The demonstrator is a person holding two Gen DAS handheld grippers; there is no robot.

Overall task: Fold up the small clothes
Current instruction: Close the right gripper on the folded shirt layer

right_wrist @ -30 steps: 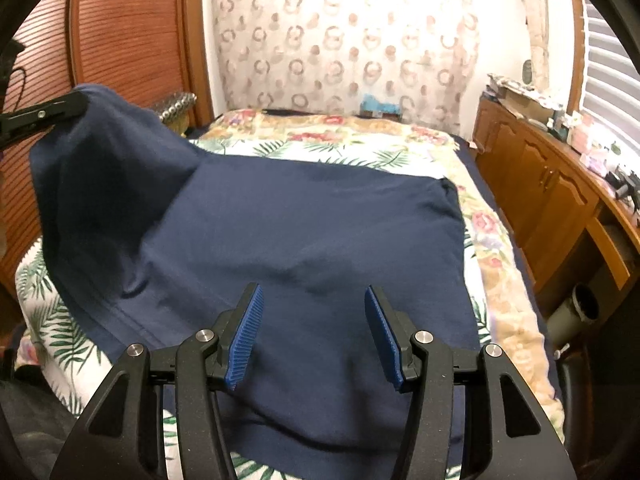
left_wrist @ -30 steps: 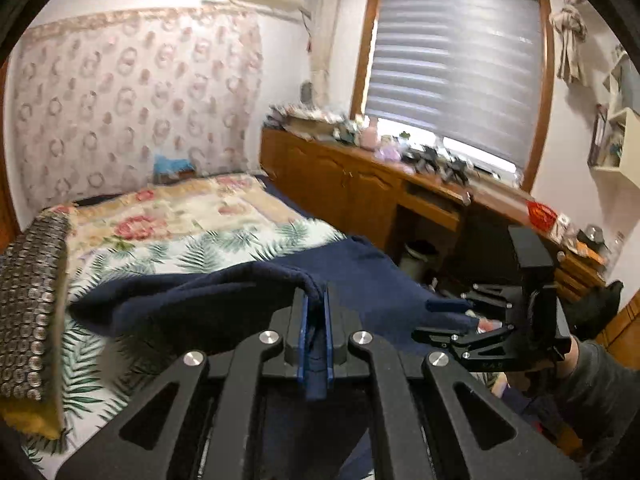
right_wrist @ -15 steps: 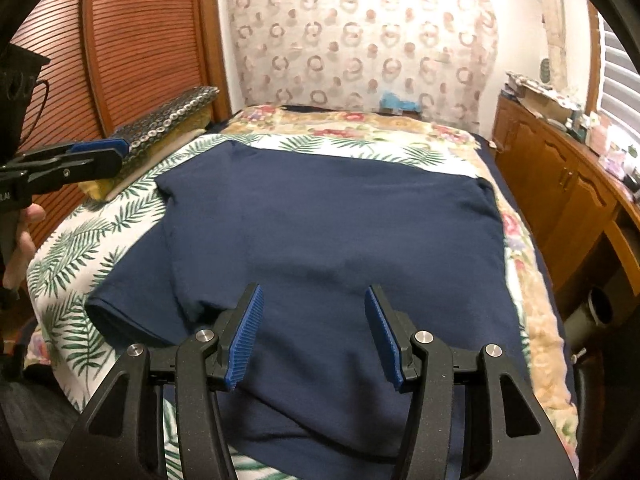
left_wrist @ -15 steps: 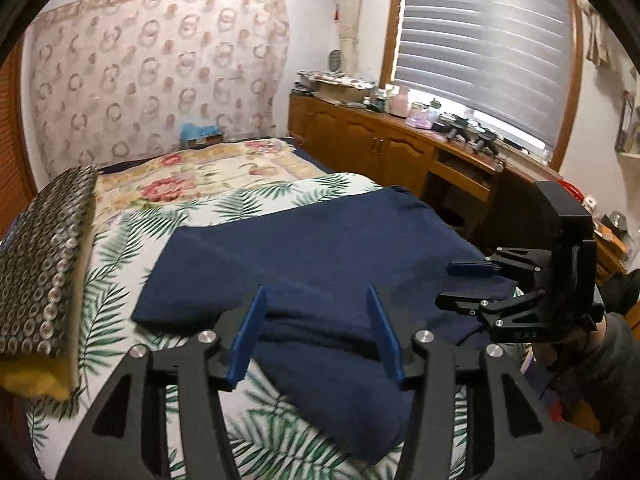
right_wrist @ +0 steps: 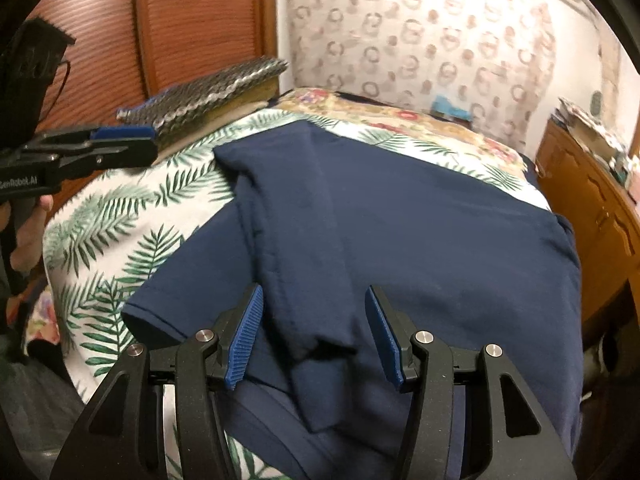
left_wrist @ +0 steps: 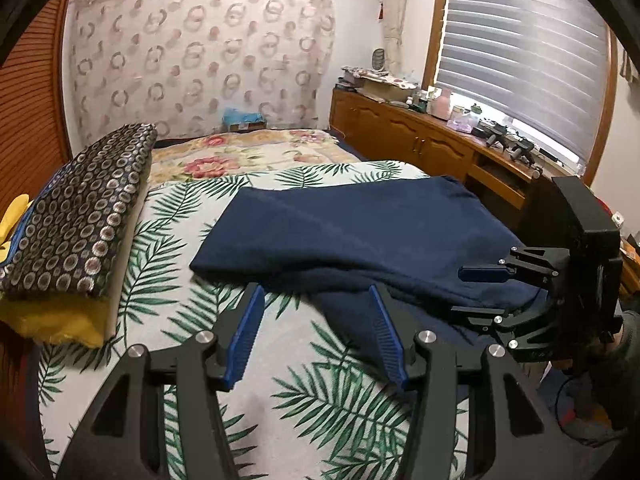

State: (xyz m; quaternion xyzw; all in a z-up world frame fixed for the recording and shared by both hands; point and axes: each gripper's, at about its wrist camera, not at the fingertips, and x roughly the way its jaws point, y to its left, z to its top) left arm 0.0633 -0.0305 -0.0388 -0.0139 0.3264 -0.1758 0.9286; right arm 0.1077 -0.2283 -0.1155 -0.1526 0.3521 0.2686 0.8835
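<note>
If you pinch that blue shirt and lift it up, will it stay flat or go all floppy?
Probably floppy: the navy shirt already lies in soft folds and follows the shape of the leaf-print bedspread. Its folded-over side would likely fall open when lifted. It looks thin, so probably light, and the ribbed pads of the open right gripper should grip it without much slipping.

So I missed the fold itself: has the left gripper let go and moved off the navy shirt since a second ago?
Yes. The left gripper now hangs open over the leaf-print sheet, back from the navy shirt.

Palm-leaf bedsheet, ring-patterned cushion along its left edge, wooden cabinets, window blinds
</note>
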